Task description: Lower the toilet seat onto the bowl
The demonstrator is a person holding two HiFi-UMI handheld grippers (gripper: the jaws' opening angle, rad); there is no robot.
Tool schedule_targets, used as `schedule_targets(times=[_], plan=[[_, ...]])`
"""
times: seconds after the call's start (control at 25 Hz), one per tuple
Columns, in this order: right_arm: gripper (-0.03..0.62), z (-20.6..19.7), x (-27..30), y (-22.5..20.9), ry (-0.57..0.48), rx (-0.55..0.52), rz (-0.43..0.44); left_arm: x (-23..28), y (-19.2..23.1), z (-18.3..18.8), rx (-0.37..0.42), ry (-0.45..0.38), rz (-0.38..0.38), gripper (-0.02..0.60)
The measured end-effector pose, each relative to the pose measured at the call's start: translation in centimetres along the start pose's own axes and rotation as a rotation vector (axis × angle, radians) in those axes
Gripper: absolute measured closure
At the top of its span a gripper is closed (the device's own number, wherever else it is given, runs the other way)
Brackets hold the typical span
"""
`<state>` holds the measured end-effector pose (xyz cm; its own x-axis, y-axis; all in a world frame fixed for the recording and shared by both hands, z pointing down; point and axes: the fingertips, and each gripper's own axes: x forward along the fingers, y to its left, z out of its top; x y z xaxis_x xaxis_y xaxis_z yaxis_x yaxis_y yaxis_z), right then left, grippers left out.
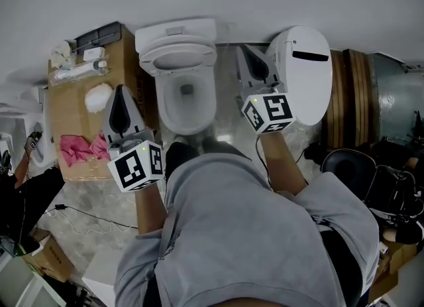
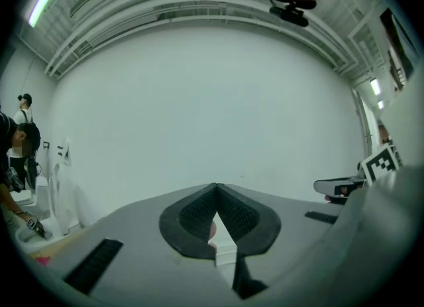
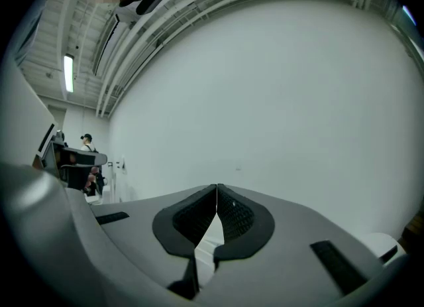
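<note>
White seat (image 1: 151,62) raised against tank, above bowl (image 1: 212,103), left hand-held gripper (image 1: 122,95) clenched on nothing, left of bowl beside cardboard box (image 1: 69,103), right hand-held gripper (image 1: 247,54) clenched on nothing, right of bowl, both clear of seat

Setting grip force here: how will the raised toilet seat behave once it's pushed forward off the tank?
The toilet seat looks like rigid moulded plastic, so it likely won't flex. It stands raised against the tank, so it probably swings down and may slam onto the bowl unless guided. Its smooth white surface may be slippery to grip.
</note>
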<state>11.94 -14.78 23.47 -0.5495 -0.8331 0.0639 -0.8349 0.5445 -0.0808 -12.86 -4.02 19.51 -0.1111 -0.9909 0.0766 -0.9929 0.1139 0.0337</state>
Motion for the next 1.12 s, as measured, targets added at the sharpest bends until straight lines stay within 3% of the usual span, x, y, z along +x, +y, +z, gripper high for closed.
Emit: schedule_targets(times=[0.28,0.64,1.12], plan=[[0.594,-1.6,1.3,-1.0,0.028,0.016,-0.018,2.2,0.1,0.2,0.011,-0.012,-0.034,0.581],[0.592,-2.8,4.8,-0.5,0.078,-0.038,-0.020,5.9,2.0,-0.3,-0.014,0.004,-0.103,0.581],[0.592,-8.3,8.0,2.1,0.186,-0.130,0.048,7.9,3.9,-3.1,-0.022,0.050,-0.133,0.581]])
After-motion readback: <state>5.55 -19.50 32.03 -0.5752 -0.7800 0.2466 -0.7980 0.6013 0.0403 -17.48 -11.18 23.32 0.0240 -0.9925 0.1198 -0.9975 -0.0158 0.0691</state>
